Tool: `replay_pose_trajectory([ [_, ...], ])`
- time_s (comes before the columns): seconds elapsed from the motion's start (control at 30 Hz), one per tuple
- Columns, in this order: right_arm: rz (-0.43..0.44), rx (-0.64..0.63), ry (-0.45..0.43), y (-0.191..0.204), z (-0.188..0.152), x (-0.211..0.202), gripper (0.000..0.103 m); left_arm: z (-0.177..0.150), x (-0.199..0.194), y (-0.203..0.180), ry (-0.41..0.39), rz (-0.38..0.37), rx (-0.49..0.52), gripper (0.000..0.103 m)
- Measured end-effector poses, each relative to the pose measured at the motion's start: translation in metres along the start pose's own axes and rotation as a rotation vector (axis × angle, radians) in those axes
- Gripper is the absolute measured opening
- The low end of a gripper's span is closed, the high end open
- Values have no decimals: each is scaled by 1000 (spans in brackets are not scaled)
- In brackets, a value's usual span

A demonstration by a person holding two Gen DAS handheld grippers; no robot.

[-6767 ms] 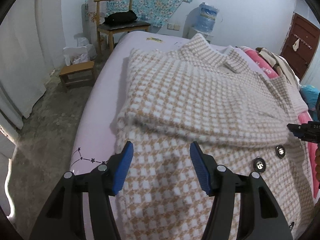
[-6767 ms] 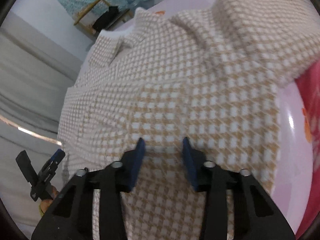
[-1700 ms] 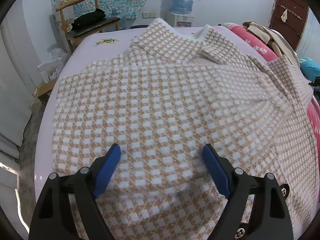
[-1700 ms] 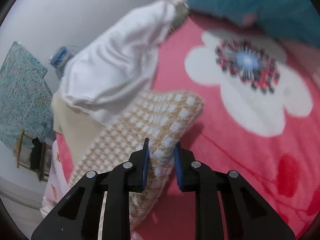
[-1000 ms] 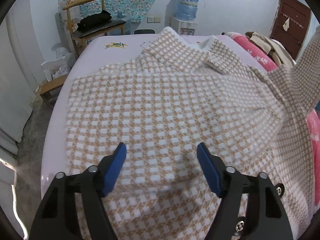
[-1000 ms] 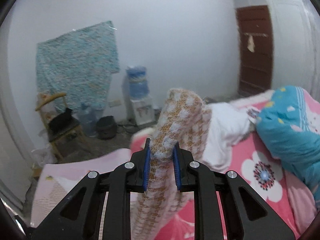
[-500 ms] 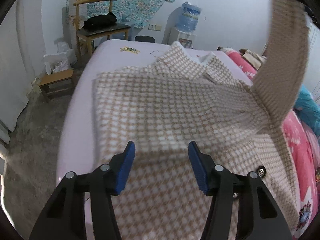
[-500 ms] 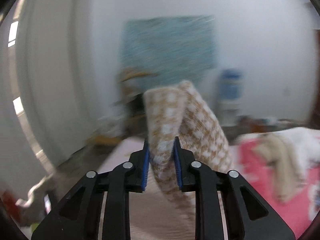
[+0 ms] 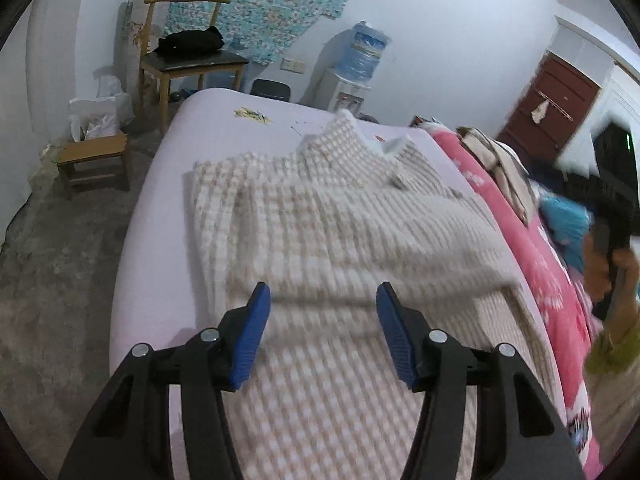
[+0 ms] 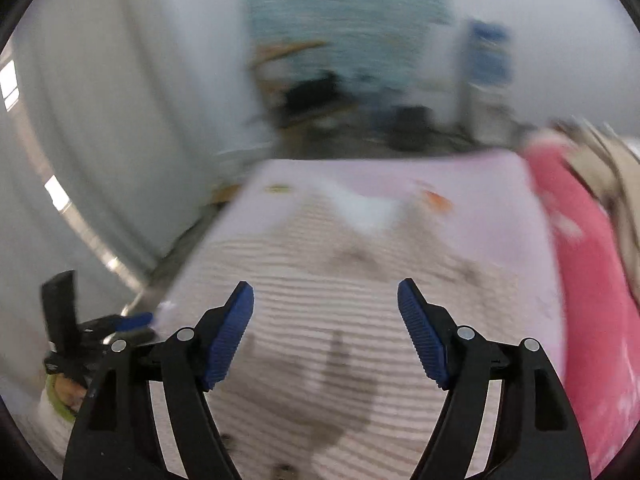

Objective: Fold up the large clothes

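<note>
Woolly beige-and-white checked coat [image 9: 352, 240] lies flat on the lilac bed [image 9: 160, 216], collar toward the far edge by the wooden chair [image 9: 188, 52], hem toward the near edge; its long axis runs far to near. The left gripper [image 9: 323, 322] hovers over the lower body, fingers half spread, holding nothing. The right gripper [image 10: 326, 330] is opening, nothing between its fingers. Sleeve folding looks done; next probably calls for pinching the hem and carrying it toward the collar.

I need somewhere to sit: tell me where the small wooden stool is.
In the left wrist view the small wooden stool stands on the floor left of the bed, below the wooden chair.
</note>
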State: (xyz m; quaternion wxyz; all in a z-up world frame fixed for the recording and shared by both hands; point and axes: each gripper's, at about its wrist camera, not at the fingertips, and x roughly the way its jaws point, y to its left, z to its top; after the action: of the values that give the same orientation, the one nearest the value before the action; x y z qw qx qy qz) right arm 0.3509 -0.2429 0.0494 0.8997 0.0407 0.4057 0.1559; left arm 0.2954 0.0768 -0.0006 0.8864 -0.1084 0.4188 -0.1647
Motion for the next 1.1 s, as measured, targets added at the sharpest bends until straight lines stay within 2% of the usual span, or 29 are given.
replay_pose_trajectory([
  [0.07, -70, 88, 17, -42, -8, -1, 71, 20, 24, 5, 3, 56, -23, 54],
  [0.17, -91, 192, 43, -80, -24, 1, 70, 41, 61, 19, 63, 141, -31, 48],
  [0.23, -82, 253, 62, -99, -33, 6, 67, 46, 79, 24, 104, 185, -18, 27],
  [0.33, -89, 271, 73, -107, -43, 8, 66, 46, 78, 24, 92, 188, -10, 7],
  [0.5, -99, 243, 74, -109, -48, 12, 66, 40, 39, 12, -10, 201, -4, 7],
  [0.57, -109, 235, 81, -112, -51, 25, 66, 31, 43, 11, 5, 261, 15, 7],
  [0.63, -107, 238, 97, -112, -57, 29, 66, 24, 56, 14, 35, 289, 31, 7],
  [0.7, -119, 225, 104, -112, -61, 33, 64, 22, 64, 22, 34, 283, 19, 8],
  [0.83, -140, 188, 86, -107, -60, 26, 59, 25, 56, 22, 6, 278, 21, 10],
  [0.93, -147, 159, 65, -103, -54, 19, 50, 30, 35, 18, -72, 314, 39, 15],
  [1.0, -133, 131, 58, -97, -49, 20, 45, 35, 20, 13, -132, 293, 41, 15],
  [1.1, -135, 71, 69, -84, -44, 31, 35, 40, 25, 1, -118, 238, 66, 15],
])
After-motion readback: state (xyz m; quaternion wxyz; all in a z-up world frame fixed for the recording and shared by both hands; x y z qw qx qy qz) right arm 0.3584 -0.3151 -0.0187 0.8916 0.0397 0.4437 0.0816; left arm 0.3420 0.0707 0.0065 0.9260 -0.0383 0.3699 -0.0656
